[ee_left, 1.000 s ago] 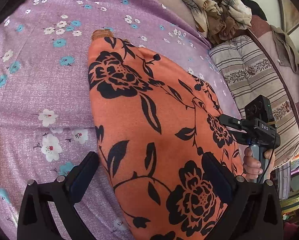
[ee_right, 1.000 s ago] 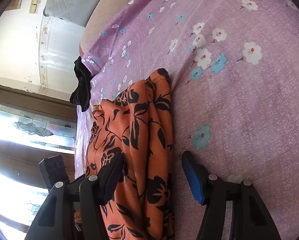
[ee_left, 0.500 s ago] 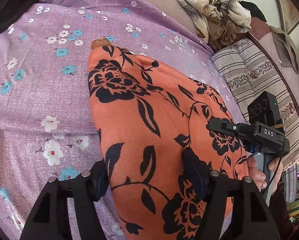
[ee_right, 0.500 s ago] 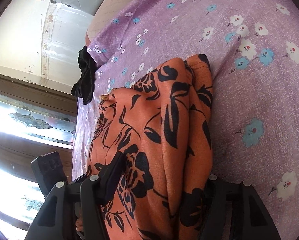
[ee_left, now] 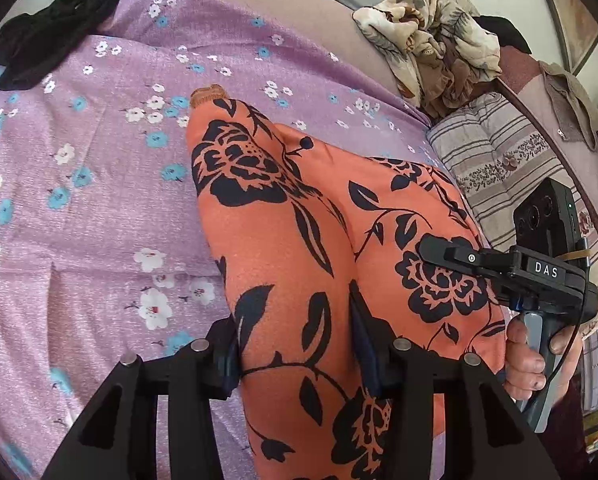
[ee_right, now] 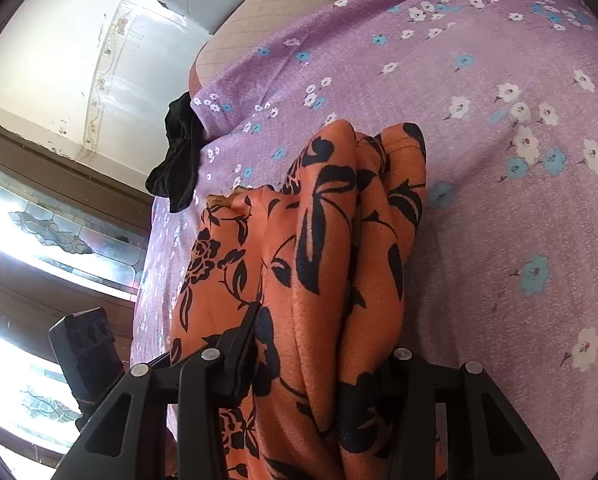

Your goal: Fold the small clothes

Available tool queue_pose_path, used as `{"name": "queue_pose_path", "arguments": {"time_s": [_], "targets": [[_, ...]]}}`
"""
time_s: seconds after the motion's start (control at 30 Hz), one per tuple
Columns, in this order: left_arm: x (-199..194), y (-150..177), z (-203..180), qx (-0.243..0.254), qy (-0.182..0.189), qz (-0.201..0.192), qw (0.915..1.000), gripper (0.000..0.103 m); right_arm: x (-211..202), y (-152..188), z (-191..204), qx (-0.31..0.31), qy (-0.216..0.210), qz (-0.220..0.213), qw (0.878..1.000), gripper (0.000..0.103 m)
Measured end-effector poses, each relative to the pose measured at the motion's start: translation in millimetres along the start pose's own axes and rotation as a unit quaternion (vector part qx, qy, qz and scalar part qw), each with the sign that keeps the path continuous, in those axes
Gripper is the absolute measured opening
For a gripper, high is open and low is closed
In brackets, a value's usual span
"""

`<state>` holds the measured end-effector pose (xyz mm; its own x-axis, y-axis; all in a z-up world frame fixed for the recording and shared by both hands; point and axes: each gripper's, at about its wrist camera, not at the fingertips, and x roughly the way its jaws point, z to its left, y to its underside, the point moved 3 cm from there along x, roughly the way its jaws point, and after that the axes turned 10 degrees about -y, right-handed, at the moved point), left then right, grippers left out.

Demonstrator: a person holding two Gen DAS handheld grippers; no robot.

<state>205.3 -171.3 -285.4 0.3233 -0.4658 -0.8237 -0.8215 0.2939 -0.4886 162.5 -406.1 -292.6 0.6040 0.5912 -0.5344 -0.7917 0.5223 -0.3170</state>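
An orange garment with black flowers [ee_left: 283,240] lies on the purple floral bedsheet [ee_left: 79,208], its near edge gathered and lifted. My left gripper [ee_left: 299,344] is shut on a fold of the garment at its near left side. My right gripper [ee_right: 319,352] is shut on a bunched fold of the same garment [ee_right: 319,248] at the other side. The right gripper also shows in the left wrist view [ee_left: 431,246], held in a hand over the cloth. The garment's far corner [ee_left: 207,94] rests flat on the sheet.
A black cloth [ee_left: 55,28] lies at the sheet's far left. A crumpled beige patterned cloth [ee_left: 427,40] sits at the back right, beside a striped cushion [ee_left: 507,156]. A wall and window [ee_right: 39,240] stand left of the bed.
Both grippers have closed from open onto the garment's near edge. The cloth has bunched into folds and lifted between the fingers.
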Motion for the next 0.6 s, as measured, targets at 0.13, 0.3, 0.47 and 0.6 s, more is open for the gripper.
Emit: {"name": "queue_pose_path", "arguments": {"time_s": [0.13, 0.3, 0.47, 0.6], "targets": [[-23, -4, 19, -0.023, -0.011, -0.022, 0.9994, 0.048, 13, 5, 20, -0.007, -0.010, 0.007, 1.000, 0.044], [-50, -2, 36, -0.033, -0.020, -0.044, 0.9982, 0.048, 24, 10, 46, -0.017, -0.033, 0.005, 0.999, 0.044], [-77, 11, 57, -0.038, -0.035, -0.063, 0.9967, 0.048, 38, 21, 70, -0.027, -0.057, 0.013, 0.998, 0.044], [-90, 21, 72, -0.048, -0.045, -0.066, 0.9956, 0.048, 51, 32, 88, -0.039, -0.065, 0.024, 0.997, 0.044]]}}
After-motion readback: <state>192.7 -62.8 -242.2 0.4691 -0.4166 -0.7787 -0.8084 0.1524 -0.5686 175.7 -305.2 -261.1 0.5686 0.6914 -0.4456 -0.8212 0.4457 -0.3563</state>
